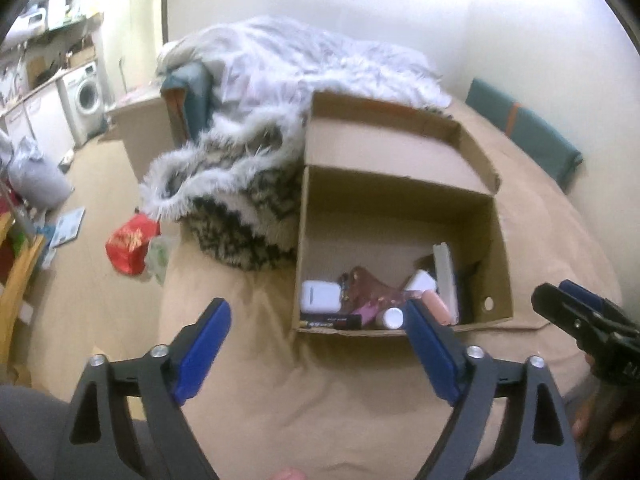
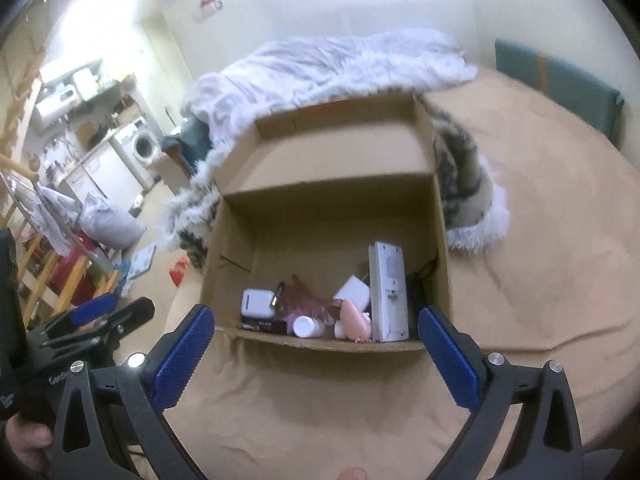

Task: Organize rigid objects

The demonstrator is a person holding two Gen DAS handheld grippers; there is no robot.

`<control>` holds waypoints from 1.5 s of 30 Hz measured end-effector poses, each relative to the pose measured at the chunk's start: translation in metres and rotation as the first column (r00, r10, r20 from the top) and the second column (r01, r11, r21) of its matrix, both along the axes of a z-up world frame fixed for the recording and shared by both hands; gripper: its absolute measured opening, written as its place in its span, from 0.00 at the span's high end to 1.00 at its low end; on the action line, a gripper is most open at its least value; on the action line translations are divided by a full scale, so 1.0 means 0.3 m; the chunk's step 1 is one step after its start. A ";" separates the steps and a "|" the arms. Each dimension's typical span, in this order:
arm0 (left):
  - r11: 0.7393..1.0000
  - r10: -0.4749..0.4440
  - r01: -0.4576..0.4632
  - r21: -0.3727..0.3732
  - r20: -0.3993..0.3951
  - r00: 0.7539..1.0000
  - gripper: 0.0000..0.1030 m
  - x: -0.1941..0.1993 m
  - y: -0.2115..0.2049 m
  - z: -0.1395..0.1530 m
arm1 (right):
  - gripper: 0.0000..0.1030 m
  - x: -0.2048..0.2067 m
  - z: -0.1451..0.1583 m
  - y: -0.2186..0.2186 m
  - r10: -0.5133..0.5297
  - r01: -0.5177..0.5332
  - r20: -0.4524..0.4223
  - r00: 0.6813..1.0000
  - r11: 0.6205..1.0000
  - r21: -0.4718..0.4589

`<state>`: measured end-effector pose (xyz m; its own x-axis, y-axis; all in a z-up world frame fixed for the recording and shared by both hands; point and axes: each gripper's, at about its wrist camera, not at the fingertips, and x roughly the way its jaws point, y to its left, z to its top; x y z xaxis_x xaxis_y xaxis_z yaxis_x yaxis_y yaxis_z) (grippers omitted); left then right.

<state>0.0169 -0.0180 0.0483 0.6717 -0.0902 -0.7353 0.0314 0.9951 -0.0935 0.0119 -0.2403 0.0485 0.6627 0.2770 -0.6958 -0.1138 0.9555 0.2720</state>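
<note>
Far to the left, beyond the bed, a washing machine (image 1: 87,94) stands under a cluttered counter, and a red bag (image 1: 130,246) lies on the floor beside the bed's edge. Next comes a furry black-and-white blanket (image 1: 236,200), heaped on the tan bedsheet (image 1: 320,400) and touching the left wall of the cardboard box (image 2: 328,216). The left gripper (image 1: 318,344) hovers over bare sheet just in front of the box, its blue pads spread wide apart with nothing between them. The box sits open on the bed with its flap raised at the back, and the rigid objects are gathered along its near wall: from the left, a white case (image 2: 256,303) above a dark flat packet (image 2: 264,326), then a white bottle (image 2: 306,326), a pink object (image 2: 354,320), a small white block (image 2: 352,292), and a tall white device (image 2: 388,296) standing on edge near the right wall. The right gripper (image 2: 320,354) hangs before the box's front edge, jaws released and wide, holding nothing. To the far right a teal cushion (image 2: 560,84) leans against the wall, well apart from the box.
</note>
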 end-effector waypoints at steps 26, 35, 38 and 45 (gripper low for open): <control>0.999 0.030 -0.030 -0.010 -0.034 0.999 0.05 0.043 0.014 -0.082 | 0.00 -0.006 -0.099 -0.043 -0.074 0.074 0.034 0.997 0.997 0.004; 1.000 0.027 -0.027 -0.007 -0.033 0.999 0.05 0.043 0.009 -0.084 | 0.00 -0.004 -0.100 -0.044 -0.073 0.074 0.030 0.997 0.997 -0.009; 1.000 0.025 -0.025 -0.006 -0.033 0.999 0.05 0.041 0.009 -0.085 | 0.00 -0.006 -0.102 -0.041 -0.074 0.074 0.027 0.997 0.997 -0.015; 1.000 0.029 -0.029 -0.006 -0.033 0.999 0.05 0.043 0.006 -0.085 | 0.00 -0.009 -0.103 -0.033 -0.074 0.075 0.025 0.997 0.997 -0.021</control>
<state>0.0299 -0.0161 0.0227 0.6498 -0.0758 -0.7563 -0.0005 0.9950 -0.1001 0.0092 -0.2502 0.0177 0.6978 0.2111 -0.6844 -0.0486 0.9673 0.2488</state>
